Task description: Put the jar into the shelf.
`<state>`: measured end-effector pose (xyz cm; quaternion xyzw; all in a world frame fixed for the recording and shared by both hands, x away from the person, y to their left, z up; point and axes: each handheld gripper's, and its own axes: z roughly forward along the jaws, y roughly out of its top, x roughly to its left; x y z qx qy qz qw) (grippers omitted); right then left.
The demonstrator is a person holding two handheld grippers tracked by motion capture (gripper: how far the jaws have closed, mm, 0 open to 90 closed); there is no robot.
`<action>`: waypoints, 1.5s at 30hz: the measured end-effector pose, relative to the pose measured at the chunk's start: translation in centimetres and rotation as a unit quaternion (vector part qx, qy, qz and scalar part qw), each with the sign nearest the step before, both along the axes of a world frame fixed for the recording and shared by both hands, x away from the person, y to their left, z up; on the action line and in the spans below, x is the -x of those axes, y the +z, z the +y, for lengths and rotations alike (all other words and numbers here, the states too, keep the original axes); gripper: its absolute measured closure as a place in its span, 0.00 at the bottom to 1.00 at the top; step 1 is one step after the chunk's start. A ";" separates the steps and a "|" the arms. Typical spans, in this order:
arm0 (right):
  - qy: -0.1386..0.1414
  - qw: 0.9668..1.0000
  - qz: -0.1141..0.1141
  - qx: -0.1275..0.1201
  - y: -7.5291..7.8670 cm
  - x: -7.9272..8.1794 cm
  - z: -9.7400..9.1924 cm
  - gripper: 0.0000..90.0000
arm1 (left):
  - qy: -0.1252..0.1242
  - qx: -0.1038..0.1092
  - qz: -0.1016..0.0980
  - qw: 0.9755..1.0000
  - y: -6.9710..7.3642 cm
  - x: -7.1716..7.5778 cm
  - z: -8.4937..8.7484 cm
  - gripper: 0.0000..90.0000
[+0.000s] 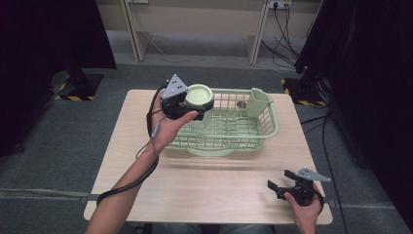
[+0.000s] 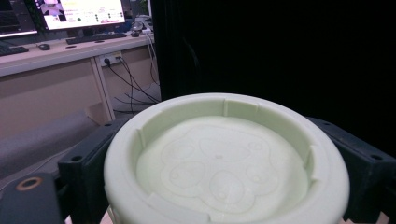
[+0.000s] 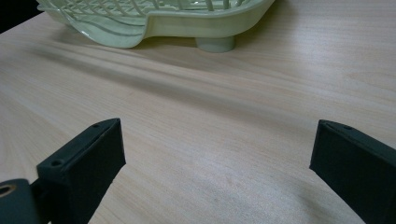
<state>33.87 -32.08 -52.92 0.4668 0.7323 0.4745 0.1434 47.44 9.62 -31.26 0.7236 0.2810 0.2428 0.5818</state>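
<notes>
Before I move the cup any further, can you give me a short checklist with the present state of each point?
1. Left gripper shut on the cup: ok, a jaw presses each side of it.
2. Cup upside down, base up: ok, the patterned base faces the left gripper view.
3. Cup over the basket: ok, it is at the basket's left end in the high view.
4. Cup resting on the basket floor or lifted: cannot tell.
5. Right gripper out of the way: ok, it is open and empty near the table's front right corner.
6. Basket free of other things: cannot tell, the cup and hand hide part of it.
</notes>
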 end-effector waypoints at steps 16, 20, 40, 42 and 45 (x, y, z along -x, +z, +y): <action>0.002 1.000 0.000 -0.001 0.0 0.0 0.0 0.04 | 0.035 -0.022 0.053 0.998 -3.2 -4.9 -1.1 0.12; 0.003 1.000 -0.001 -0.001 0.0 0.0 0.0 0.04 | 0.040 -0.027 0.065 0.997 -3.8 -5.7 -1.3 0.12; 0.005 1.000 -0.003 -0.001 0.0 0.0 0.0 0.04 | 0.047 -0.083 0.126 0.987 -6.4 -8.3 -3.3 0.13; 0.005 1.000 -0.003 -0.001 0.0 0.0 0.0 0.04 | 0.048 -0.084 0.131 0.987 -6.6 -8.4 -3.4 0.13; 0.005 1.000 -0.003 -0.001 0.0 0.1 0.0 0.04 | 0.049 -0.090 0.138 0.985 -6.9 -8.5 -3.6 0.13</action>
